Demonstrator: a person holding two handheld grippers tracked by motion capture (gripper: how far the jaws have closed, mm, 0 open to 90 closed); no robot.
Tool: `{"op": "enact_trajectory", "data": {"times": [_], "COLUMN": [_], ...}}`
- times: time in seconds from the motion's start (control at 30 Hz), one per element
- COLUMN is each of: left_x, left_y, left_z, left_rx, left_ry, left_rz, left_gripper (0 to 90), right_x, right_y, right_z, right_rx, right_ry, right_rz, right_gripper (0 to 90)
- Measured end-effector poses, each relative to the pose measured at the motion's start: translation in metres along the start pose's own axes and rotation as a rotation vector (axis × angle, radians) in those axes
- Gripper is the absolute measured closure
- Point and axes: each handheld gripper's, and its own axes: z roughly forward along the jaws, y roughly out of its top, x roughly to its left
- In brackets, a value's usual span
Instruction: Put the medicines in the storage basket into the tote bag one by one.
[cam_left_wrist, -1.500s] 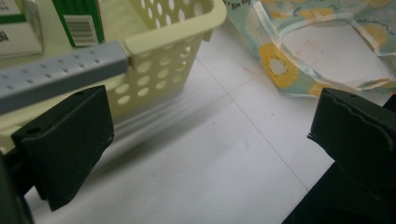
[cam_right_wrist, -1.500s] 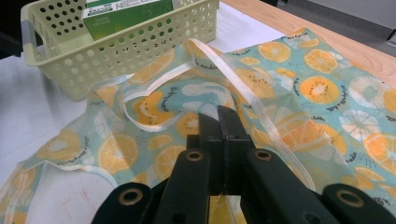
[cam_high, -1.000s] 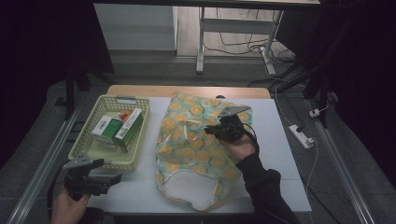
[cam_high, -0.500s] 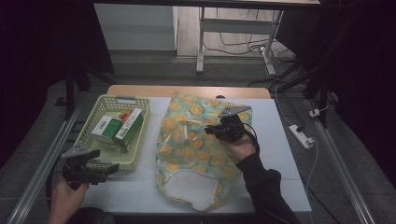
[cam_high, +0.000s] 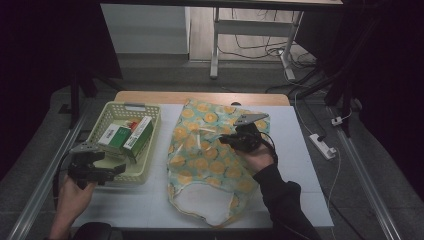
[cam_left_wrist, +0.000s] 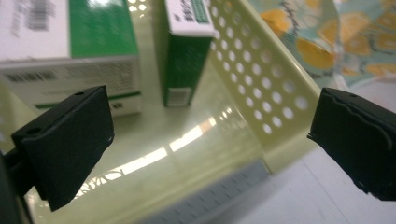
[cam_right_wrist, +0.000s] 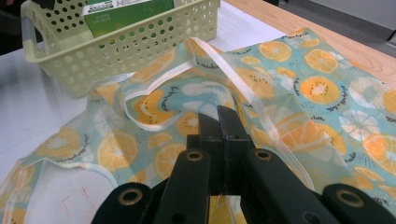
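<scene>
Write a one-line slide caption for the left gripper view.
Left gripper open at the near corner of the pale perforated basket, two green-and-white boxes inside, orange-print bag beyond.

Black hand-held gripper (cam_high: 239, 141) with grey three-cornered plate, dark sleeve (cam_high: 282, 200).

A pale blue-green bag (cam_high: 210, 155) printed with orange and white citrus slices, edged in clear plastic with a translucent white handle (cam_right_wrist: 233, 79), fills the centre of the frame. At left, a pale yellow-green perforated basket (cam_high: 107, 112) holds green-and-white boxes (cam_high: 125, 137), one with a touch of red. Black tongs (cam_high: 227, 140) sit on the bag, black tongs (cam_high: 117, 170) at lower left. The counter (cam_high: 300, 150) is white, its far edge light wood.
</scene>
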Motion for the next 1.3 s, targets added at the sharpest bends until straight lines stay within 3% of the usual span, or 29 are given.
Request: {"op": "enact_trajectory", "data": {"times": [0.3,0.5,0.73,0.83,1.3], "left_x": [0.013,0.026,0.037,0.040,0.058], "left_y": [0.011,0.018,0.026,0.032,0.049], "left_z": [0.011,0.012,0.017,0.019,0.039], "left_rx": [0.034,0.047,0.087,0.104,0.209], "left_ry": [0.044,0.098,0.114,0.145,0.200], "left_rz": [-0.018,-0.032,-0.023,-0.013,-0.050], "left_gripper": [0.0,0.0,0.0,0.0,0.0], "right_x": [0.000,0.000,0.000,0.000,0.000], "right_y": [0.000,0.000,-0.001,-0.001,0.000], "right_z": [0.000,0.000,0.002,0.002,0.000], "right_rx": [0.001,0.001,0.007,0.007,0.005], "right_ry": [0.001,-0.001,0.000,-0.001,-0.001], "right_rz": [-0.002,-0.004,-0.004,-0.004,-0.004], "right_gripper": [89.5,89.5,89.5,89.5,89.6]}}
